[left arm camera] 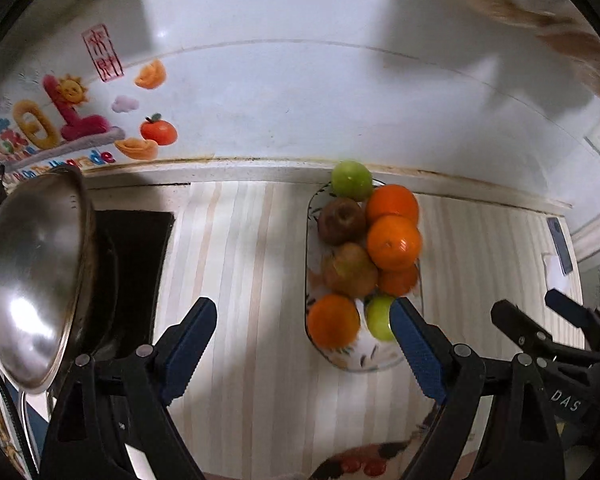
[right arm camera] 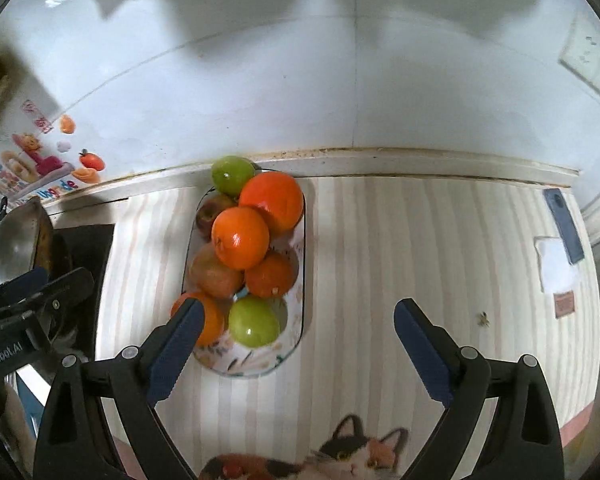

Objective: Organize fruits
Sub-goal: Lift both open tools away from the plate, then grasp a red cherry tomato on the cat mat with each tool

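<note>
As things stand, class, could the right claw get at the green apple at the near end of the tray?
Probably yes. The right claw is open and empty, and the green apple lies uncovered at the tray's near end, nothing above it.

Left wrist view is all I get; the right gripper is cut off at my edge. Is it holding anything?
Observer: No. The right gripper is open, with nothing between its fingers.
Operator: Is the green apple behind my finger inside the tray?
Observer: Yes. The green apple sits fully inside the tray at its near end, next to an orange.
Operator: Anything loose on the mat, far right?
Observer: A small brown card lies just below the white folded paper.
</note>
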A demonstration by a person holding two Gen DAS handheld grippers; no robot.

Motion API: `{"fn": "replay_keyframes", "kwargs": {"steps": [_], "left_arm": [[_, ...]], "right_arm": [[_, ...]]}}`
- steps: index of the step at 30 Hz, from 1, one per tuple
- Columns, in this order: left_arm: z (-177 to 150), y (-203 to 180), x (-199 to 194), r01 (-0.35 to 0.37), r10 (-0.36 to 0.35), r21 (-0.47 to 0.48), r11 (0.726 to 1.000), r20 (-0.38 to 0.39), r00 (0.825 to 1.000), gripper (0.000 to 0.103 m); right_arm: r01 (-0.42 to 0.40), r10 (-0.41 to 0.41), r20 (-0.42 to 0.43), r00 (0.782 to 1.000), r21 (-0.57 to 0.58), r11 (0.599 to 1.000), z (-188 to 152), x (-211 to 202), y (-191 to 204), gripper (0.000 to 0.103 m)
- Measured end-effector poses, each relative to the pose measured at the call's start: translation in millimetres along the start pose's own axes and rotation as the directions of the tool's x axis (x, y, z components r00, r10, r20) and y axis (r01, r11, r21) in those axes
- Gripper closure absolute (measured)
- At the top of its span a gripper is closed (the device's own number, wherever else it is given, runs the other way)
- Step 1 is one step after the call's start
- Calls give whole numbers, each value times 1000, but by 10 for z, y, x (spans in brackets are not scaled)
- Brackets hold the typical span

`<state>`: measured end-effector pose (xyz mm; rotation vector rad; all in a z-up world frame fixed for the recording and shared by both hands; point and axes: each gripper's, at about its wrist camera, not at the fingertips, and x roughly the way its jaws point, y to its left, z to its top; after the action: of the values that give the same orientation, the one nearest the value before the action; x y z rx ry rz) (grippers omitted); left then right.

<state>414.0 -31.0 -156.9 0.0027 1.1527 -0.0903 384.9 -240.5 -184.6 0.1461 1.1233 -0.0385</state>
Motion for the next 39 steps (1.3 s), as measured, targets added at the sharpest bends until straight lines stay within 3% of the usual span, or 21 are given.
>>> {"fn": "replay_keyframes", "kwargs": {"steps": [12, 29, 34, 39], "left_arm": [[-570, -114, -660, 0, -3, 29, 1000, 83, 997, 15], [-831, -89, -1347, 29, -34, 32, 999, 184, 982, 15], [-870, -92, -1360, 58, -61, 24, 998, 172, 983, 15], [-925, -130, -1038, 56, -59, 34, 998, 89, 994, 14]], "right_arm": [[12, -11, 107, 994, -11, 1000, -511, -902, 26, 5], [-15, 18, 229, 973, -16, 1000, -935, -1867, 99, 5], [-37, 37, 225, 974, -4, 999, -948, -1904, 83, 5], [-52, 48, 99, 994, 35, 998, -1006, -1476, -96, 5]]}}
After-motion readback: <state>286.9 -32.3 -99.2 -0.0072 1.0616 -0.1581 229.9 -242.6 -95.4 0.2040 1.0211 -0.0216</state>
